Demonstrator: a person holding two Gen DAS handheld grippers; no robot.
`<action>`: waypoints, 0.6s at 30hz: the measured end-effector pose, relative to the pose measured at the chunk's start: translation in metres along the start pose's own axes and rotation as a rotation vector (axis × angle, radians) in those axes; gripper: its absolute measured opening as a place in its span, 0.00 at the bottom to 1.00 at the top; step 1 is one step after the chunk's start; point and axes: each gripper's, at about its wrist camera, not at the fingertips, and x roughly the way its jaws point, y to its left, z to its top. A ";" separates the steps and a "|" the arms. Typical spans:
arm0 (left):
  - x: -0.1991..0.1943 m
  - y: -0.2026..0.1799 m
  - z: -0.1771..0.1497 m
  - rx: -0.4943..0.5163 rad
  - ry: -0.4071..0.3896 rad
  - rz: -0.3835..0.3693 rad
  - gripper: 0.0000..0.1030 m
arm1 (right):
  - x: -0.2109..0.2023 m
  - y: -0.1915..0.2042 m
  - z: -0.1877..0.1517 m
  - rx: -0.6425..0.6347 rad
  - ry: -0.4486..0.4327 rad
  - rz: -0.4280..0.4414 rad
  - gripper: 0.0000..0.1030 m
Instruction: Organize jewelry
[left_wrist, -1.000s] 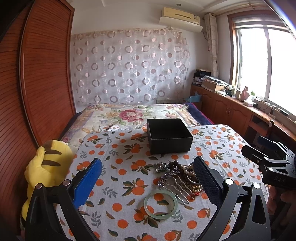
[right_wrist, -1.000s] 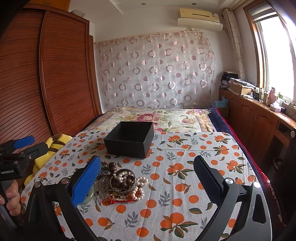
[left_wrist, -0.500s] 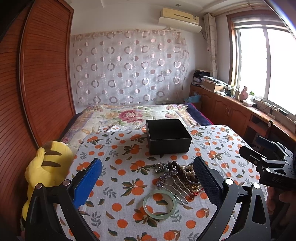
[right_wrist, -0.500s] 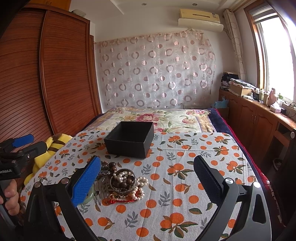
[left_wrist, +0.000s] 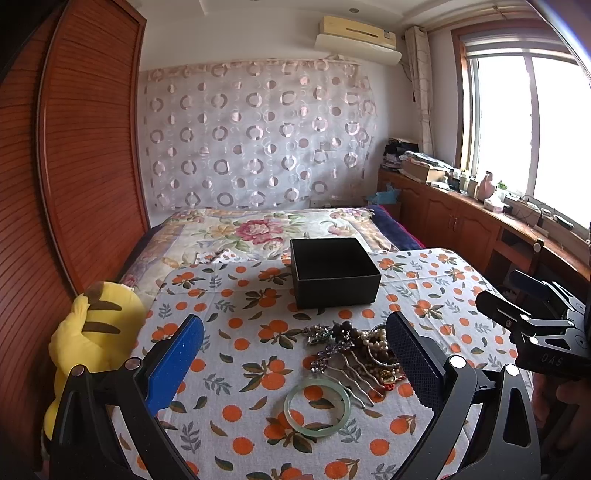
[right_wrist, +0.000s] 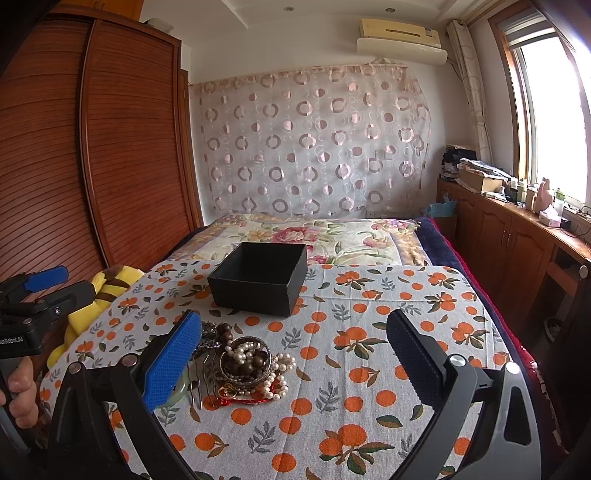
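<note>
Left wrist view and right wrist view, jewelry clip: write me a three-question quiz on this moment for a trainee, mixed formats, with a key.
1. True or false: the square black cardboard box already holds a piece of jewelry.
2. Multiple choice: where does the pale green jade bangle lie? A) inside the box; B) flat on the orange-print tablecloth, nearer the camera than the metal hair comb; C) between the right gripper's fingers.
3. Fill in: the left gripper and right gripper are both ____, holding nothing.

Key: 1 false, the visible interior is empty. 2 B. 3 open.
</note>
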 end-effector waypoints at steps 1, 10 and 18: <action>0.000 0.000 0.000 0.000 0.000 0.000 0.93 | 0.000 0.000 0.000 0.000 0.000 0.000 0.98; 0.000 0.001 -0.001 0.001 -0.002 0.000 0.93 | -0.001 0.000 0.000 -0.003 -0.001 -0.001 0.98; -0.003 -0.002 0.002 0.000 -0.002 -0.002 0.93 | 0.000 0.001 -0.001 -0.003 0.000 0.000 0.98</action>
